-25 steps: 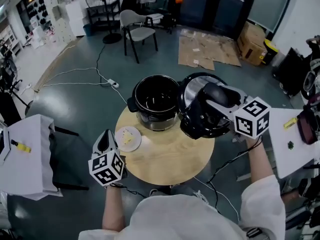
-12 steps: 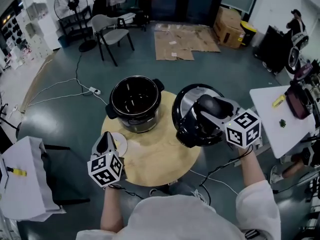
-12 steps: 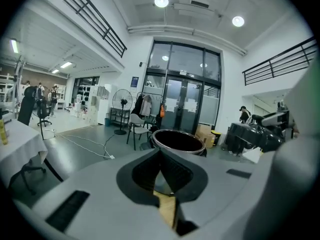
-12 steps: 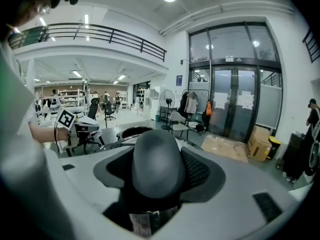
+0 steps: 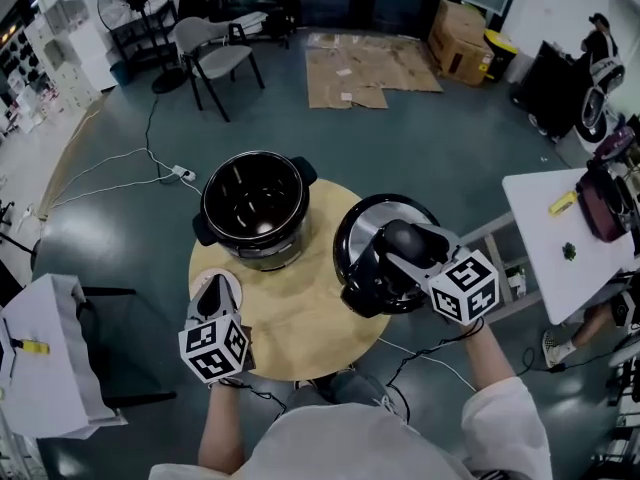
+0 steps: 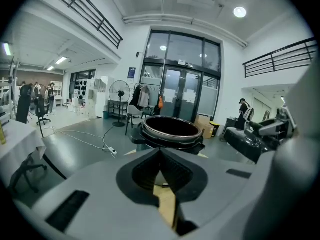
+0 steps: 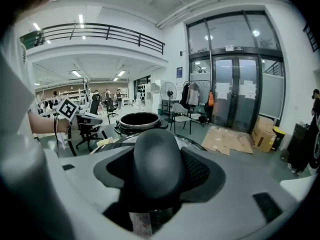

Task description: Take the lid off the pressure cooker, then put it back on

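You are gripping the lid (image 5: 362, 230) by its rounded black knob (image 7: 152, 156) with the right claw (image 5: 405, 253), whose jaws are pressing on either side of it. The lid is hanging tilted over the right edge of the bench (image 5: 300, 323); whether it is touching the wood is not showing. It is looking like a heavy, rigid piece with a smooth metal rim, so it is likely wanting to swing on that one knob, which is the only sensible hold. The open cooker pot (image 5: 250, 208) is sitting at the far left edge, well apart from the lid. Your left claw (image 5: 212, 303) is hovering at the near left edge, jaws together and empty, just beside a small plate (image 5: 228, 280). Nothing is standing between lid and pot
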A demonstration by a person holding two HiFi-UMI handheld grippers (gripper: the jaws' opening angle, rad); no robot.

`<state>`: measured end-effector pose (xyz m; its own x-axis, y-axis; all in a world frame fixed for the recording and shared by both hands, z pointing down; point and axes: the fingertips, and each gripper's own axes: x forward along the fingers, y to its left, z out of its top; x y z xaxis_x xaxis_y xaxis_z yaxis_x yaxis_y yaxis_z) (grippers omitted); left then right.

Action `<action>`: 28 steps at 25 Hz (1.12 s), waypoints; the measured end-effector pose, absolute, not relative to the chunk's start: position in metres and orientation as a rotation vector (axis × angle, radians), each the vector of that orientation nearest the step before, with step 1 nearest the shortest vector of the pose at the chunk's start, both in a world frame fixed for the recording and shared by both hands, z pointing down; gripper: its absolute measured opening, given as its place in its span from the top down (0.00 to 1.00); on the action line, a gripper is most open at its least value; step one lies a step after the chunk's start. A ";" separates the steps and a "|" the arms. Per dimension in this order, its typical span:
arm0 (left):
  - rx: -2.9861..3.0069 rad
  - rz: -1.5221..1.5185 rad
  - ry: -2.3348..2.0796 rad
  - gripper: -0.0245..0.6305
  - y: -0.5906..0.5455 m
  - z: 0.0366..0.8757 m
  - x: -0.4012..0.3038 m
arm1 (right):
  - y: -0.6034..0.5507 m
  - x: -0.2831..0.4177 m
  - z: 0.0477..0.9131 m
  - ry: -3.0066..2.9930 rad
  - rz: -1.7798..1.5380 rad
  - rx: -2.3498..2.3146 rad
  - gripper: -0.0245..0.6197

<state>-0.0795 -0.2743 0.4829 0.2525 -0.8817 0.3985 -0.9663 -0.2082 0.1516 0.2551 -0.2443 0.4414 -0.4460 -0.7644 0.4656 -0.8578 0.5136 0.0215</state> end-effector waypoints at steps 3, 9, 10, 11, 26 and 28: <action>2.155 0.355 -1.677 0.97 -0.273 0.495 -0.071 | -0.248 0.256 0.463 -2.332 0.325 1.307 0.52; 2.121 0.422 -1.675 0.97 -0.271 0.519 -0.063 | -0.256 0.253 0.507 -2.323 0.359 1.242 0.52; 2.120 0.431 -1.672 0.97 -0.271 0.522 -0.062 | -0.257 0.252 0.514 -2.320 0.361 1.228 0.52; 2.122 0.439 -1.668 0.97 -0.272 0.524 -0.060 | -0.259 0.251 0.520 -2.318 0.365 1.216 0.52; 2.050 0.525 -1.628 0.97 -0.264 0.576 -0.051 | -0.275 0.227 0.591 -2.319 0.402 1.063 0.52; 2.046 0.538 -1.619 0.97 -0.262 0.581 -0.049 | -0.277 0.224 0.597 -2.315 0.399 1.040 0.52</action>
<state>-0.0493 -0.2620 0.5807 0.2259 -0.7884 0.5722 -0.9741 -0.1909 0.1216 0.2241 -0.2766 0.5968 -0.5388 -0.5874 0.6038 -0.7557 0.6538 -0.0382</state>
